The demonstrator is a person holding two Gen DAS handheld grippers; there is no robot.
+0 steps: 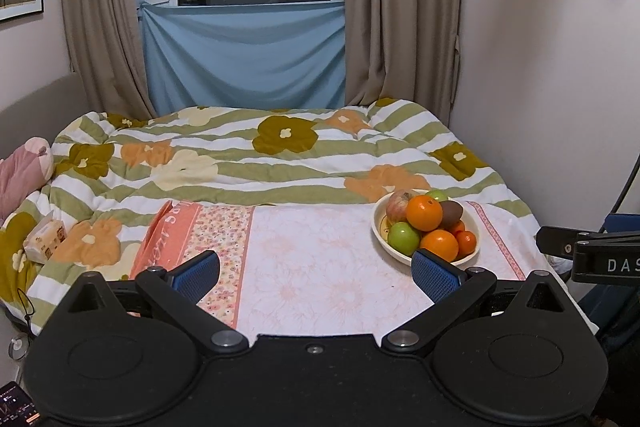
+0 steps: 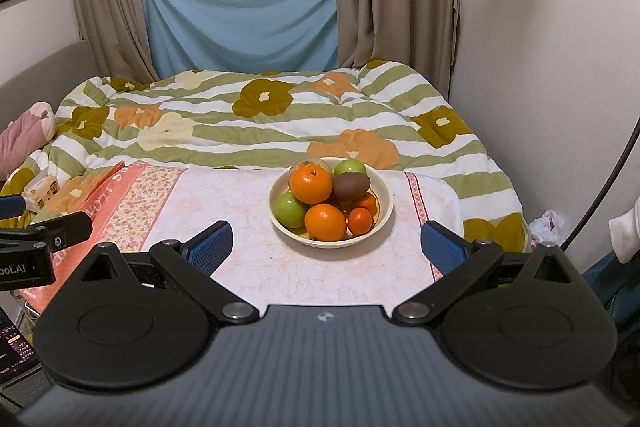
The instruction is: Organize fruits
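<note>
A flowered quilt [image 2: 280, 115] covers the bed, a pink cloth [image 2: 320, 259] spread over its near edge. Toward that cloth's right edge sits the cream bowl [image 2: 384, 215] of fruit (oranges, green apples). Both the left gripper [image 1: 320, 271] and right gripper [image 2: 326, 243] hover spread wide, empty, nothing between.

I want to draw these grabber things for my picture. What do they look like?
Both are black plastic. Each has two round discs at the bottom and two black arms ending in blue, bumpy finger pads, seen on the left gripper and the right gripper. The right one's body is ribbed grey. From the side, white letters show: "DAS" on the right gripper, "bot.AI" on the left. A black cable curves nearby.
</note>
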